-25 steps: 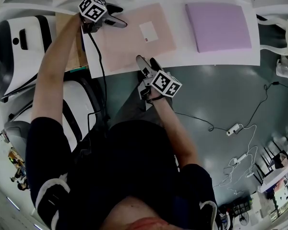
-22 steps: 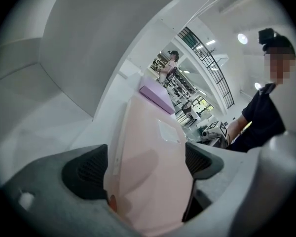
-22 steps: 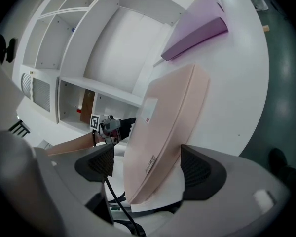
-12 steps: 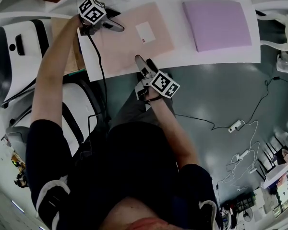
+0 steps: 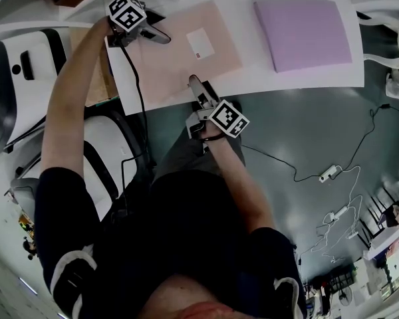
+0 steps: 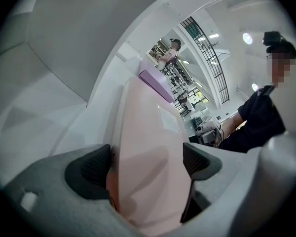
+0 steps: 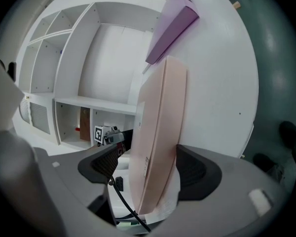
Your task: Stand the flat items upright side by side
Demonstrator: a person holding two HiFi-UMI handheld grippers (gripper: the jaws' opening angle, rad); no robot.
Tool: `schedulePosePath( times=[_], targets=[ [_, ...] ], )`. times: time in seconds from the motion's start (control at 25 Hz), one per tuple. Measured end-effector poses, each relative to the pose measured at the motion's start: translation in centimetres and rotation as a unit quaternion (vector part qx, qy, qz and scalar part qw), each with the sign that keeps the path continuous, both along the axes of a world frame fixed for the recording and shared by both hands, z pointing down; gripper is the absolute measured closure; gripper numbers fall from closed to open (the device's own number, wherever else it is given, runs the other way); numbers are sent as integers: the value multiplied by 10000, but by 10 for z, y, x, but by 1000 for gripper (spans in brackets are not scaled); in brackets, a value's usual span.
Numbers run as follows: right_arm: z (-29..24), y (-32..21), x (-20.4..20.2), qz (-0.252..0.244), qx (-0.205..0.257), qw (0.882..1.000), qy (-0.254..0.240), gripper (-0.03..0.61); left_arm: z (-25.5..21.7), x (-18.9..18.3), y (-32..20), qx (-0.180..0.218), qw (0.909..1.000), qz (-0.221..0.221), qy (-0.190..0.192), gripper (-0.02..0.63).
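White bench [image 5: 306, 78] ran across the top of the head view. A pink book [image 5: 173, 62] lay flat on it, and a purple book [image 5: 302, 32] lay flat well apart to its right. The left tongs [image 5: 161, 35] sat at the pink book's far left corner and the right tongs [image 5: 201, 92] at its near edge. From above, it was too small to tell whether any pad touched the cover.

The gripper views settled it. Both tongs had just been closing but were unclenched, each straddling the pink book. In the right gripper view a gap showed between one pad and the book. That view alone showed open shelves [image 7: 98, 102] behind the bench. Only the left gripper view caught the person's dark sleeve [image 6: 259, 127].
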State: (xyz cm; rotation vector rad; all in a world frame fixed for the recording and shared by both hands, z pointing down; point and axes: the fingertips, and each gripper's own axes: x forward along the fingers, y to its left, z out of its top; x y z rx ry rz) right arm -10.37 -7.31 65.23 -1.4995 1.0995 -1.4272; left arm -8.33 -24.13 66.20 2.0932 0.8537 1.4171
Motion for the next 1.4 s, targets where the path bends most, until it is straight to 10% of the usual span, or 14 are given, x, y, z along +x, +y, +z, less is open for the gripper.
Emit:
schedulePosePath(
  times=[0.44, 0.76, 1.4],
  targets=[
    [-1, 0, 9, -196, 281, 9993, -114, 219, 0, -3, -4, 86, 9999, 97, 105, 167],
    [6, 1, 14, -372, -849, 9926, 790, 230, 5, -4, -1, 320, 9986, 410, 137, 222],
    [7, -6, 21, 56, -471, 9989, 59, 258, 4, -3, -2, 75, 9984, 538, -157, 236]
  ],
)
